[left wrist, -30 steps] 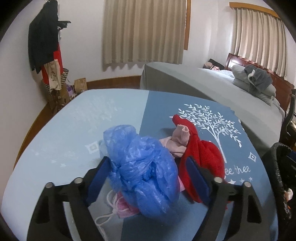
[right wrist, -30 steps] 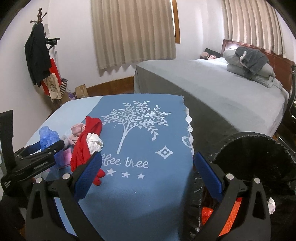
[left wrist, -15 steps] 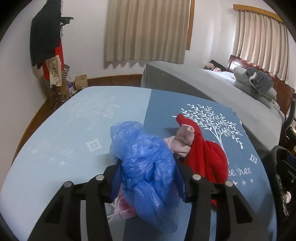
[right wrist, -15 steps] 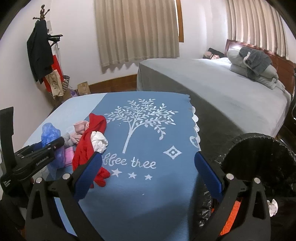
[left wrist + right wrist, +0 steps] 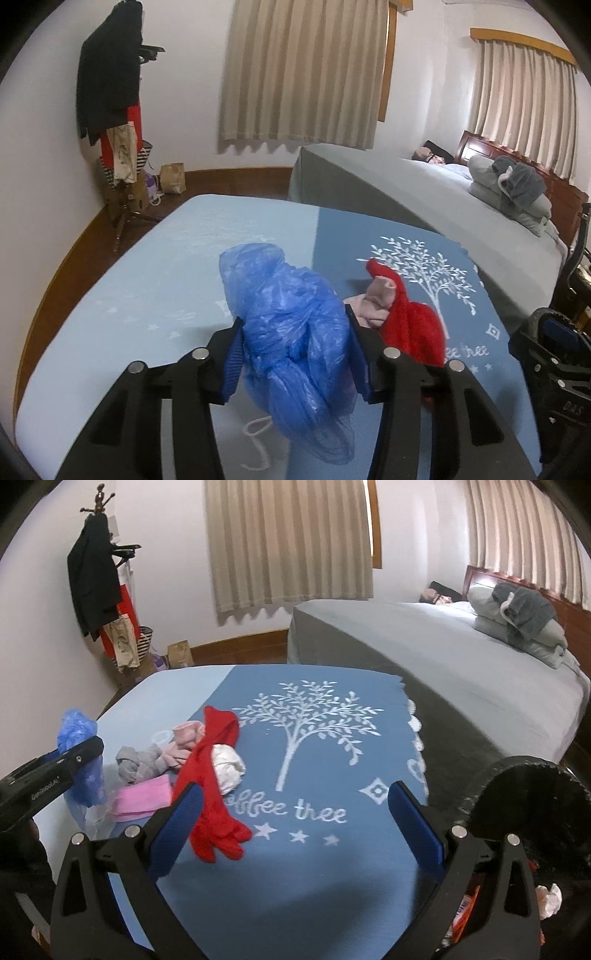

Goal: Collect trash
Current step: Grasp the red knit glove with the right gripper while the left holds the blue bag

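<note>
Between the left gripper's blue pads, closed snugly on it, hangs the crumpled blue plastic bag — light, soft, slippery, best pinched through its bunched middle. On the table lie a red glove, pink cloth and white wad. Beside it the bin waits; the right gripper gapes wide, empty.

The blue bag, a crumpled thin plastic one, hangs lifted off the tablecloth, pinched at its middle, its loose end drooping. A white wad lies against the red glove. The black-lined bin stands at the table's right edge, scraps inside.
</note>
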